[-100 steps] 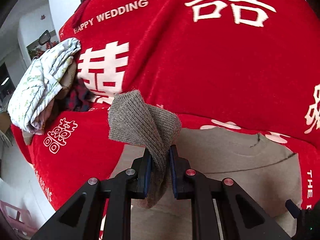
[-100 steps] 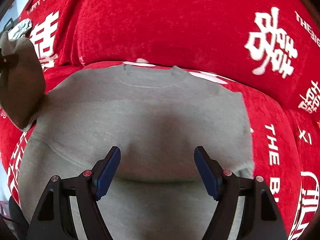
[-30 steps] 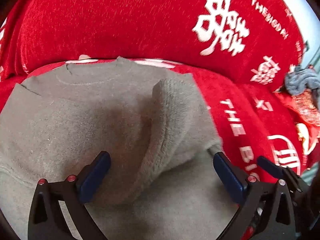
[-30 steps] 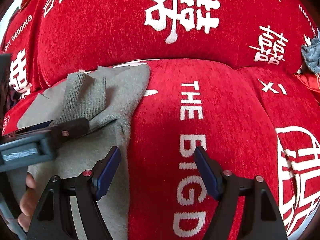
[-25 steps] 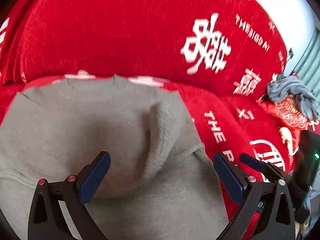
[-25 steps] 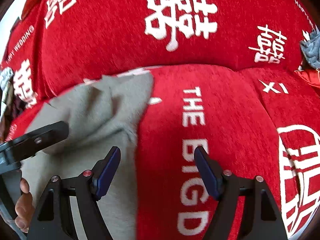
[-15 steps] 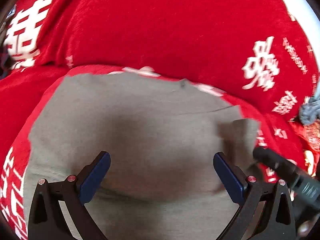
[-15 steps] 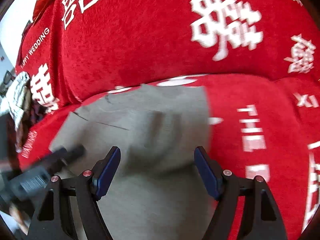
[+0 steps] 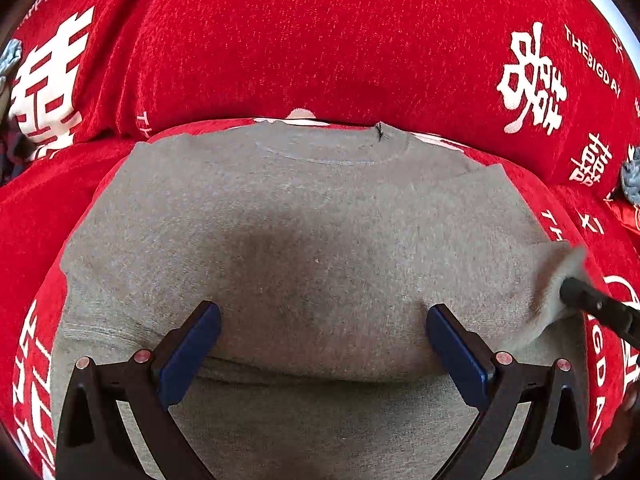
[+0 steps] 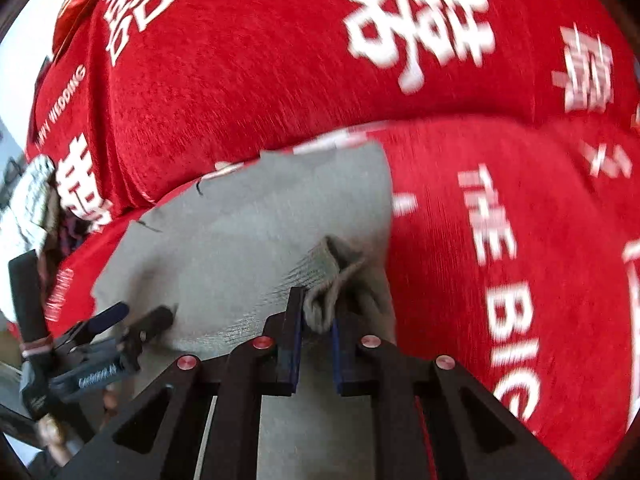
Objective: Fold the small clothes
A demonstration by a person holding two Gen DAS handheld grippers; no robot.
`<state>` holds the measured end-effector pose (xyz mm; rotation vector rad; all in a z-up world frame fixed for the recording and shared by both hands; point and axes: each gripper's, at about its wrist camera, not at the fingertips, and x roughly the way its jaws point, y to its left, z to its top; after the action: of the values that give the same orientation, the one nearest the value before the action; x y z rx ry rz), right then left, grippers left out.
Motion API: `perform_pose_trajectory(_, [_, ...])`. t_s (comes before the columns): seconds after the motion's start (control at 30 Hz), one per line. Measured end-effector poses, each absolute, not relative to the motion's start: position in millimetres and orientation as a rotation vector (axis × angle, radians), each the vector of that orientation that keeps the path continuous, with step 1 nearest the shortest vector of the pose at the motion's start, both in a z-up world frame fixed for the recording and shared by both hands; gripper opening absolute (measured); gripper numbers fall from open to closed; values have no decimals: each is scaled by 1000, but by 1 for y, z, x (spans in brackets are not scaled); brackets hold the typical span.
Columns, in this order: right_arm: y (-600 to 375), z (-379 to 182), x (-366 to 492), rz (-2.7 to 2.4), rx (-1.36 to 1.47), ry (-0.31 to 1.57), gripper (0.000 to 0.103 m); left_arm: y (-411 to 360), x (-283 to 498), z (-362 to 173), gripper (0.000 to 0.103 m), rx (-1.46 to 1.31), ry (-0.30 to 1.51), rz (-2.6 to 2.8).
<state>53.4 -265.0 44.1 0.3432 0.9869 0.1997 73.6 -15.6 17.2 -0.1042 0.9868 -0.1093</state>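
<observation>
A red plush sofa cover printed with white double-happiness characters and English words such as "THE BIG DAY" and "WEDDING" fills both views, over a backrest at 12 o'clock and a seat below it. A grey knit sweater lies flat on the seat, its collar toward 12 o'clock against the crease of the backrest.

The left tongs hang over the sweater's middle with their blue pads wide apart, nothing between them. The right tongs are closing on a bunched grey cuff at the sweater's right edge, and the cloth is pinched between the pads; in the left wrist view this lifted cuff sits at 3 o'clock.

At 9 o'clock in the right wrist view a pile of pale patterned cloth rests at the sofa's end before a white wall. A grey item lies at 3 o'clock in the left view.
</observation>
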Motion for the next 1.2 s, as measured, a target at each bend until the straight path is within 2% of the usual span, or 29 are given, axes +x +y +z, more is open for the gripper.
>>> perform_pose_trajectory(0.07, [-276, 39, 51, 244, 438, 994, 23, -16, 73, 17, 103, -95, 986, -111])
perform_pose_trajectory(0.13, [-284, 38, 51, 281, 520, 983, 45, -17, 72, 17, 103, -91, 984, -114])
perform_pose_trajectory(0.17, [-287, 38, 52, 293, 549, 979, 65, -17, 72, 16, 103, -90, 983, -116])
perform_pose_trajectory(0.2, [-290, 39, 54, 302, 576, 972, 70, -17, 71, 16, 103, -87, 981, -117])
perform_pose_trajectory(0.27, [-291, 42, 57, 324, 606, 959, 70, -18, 71, 15, 103, -82, 980, -116])
perform_pose_trajectory(0.33, [-289, 42, 63, 336, 605, 967, 67, -19, 72, 15, 103, -79, 981, -111])
perform_pose_trajectory(0.37, [-286, 41, 65, 342, 595, 979, 51, -20, 72, 15, 103, -76, 981, -108])
perform_pose_trajectory(0.4, [-280, 36, 71, 333, 557, 1019, 23, -20, 72, 15, 103, -75, 982, -106])
perform_pose_trajectory(0.43, [-276, 33, 73, 315, 519, 1053, 12, -20, 72, 15, 103, -74, 985, -105])
perform_pose_trajectory(0.47, [-273, 31, 74, 291, 479, 1071, 7, -19, 73, 17, 103, -79, 989, -107])
perform_pose_trajectory(0.67, [-253, 73, 58, 306, 252, 837, 5, -12, 76, 19, 103, -136, 999, -112])
perform_pose_trajectory(0.87, [-259, 35, 74, 253, 190, 953, 5, -20, 74, 15, 103, -70, 997, -103])
perform_pose_trajectory(0.97, [-267, 37, 71, 269, 228, 959, 8, -12, 71, 22, 103, -86, 993, -99])
perform_pose_trajectory(1.03, [-270, 49, 66, 223, 220, 947, 12, -6, 67, 29, 103, -89, 970, -97])
perform_pose_trajectory(1.07, [-269, 57, 61, 190, 193, 919, 18, -5, 65, 32, 103, -83, 959, -94])
perform_pose_trajectory(1.13, [-263, 71, 51, 167, 165, 864, 42, -3, 64, 35, 103, -57, 947, -83])
perform_pose_trajectory(1.17, [-260, 78, 45, 164, 160, 838, 62, -3, 64, 36, 103, -50, 944, -81])
perform_pose_trajectory(1.2, [-255, 82, 42, 163, 157, 816, 67, -2, 64, 36, 103, -44, 943, -80])
